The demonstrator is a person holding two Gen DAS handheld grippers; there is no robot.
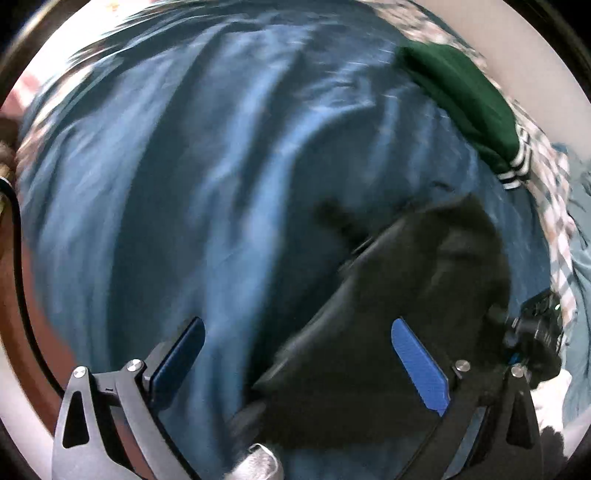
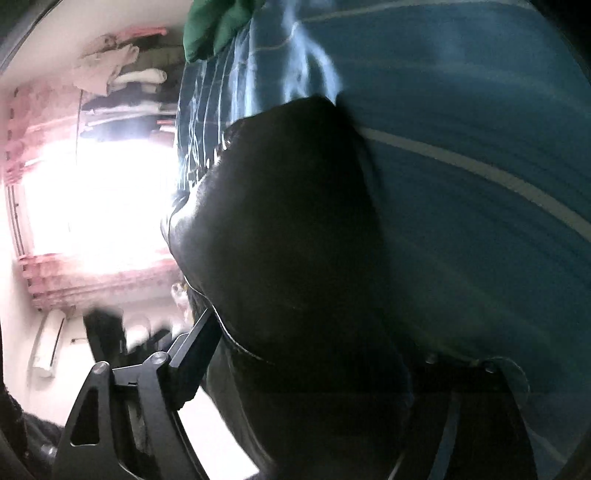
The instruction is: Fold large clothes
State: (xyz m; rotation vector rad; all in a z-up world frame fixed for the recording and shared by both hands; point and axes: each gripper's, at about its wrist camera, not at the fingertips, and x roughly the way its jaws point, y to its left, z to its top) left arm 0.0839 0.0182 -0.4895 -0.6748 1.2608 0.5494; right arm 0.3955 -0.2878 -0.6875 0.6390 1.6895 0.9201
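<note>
A black garment (image 1: 391, 302) hangs over a blue bed sheet (image 1: 177, 192). In the left wrist view my left gripper (image 1: 299, 354) is open, its blue pads wide apart above the sheet; the black garment passes between and behind them, untouched by the pads as far as I can see. The other gripper (image 1: 535, 332) shows at the right edge beside the garment. In the right wrist view the black garment (image 2: 295, 240) fills the space between the fingers (image 2: 195, 350) of my right gripper (image 2: 314, 365) and drapes over them. The jaws stand apart, so the grasp is unclear.
A dark green garment with striped cuff (image 1: 461, 99) lies on a checked cloth (image 1: 554, 206) at the far right. The right wrist view shows the green garment (image 2: 218, 26), a bright window with pink curtains (image 2: 92, 206) and shelves of folded clothes (image 2: 122, 85).
</note>
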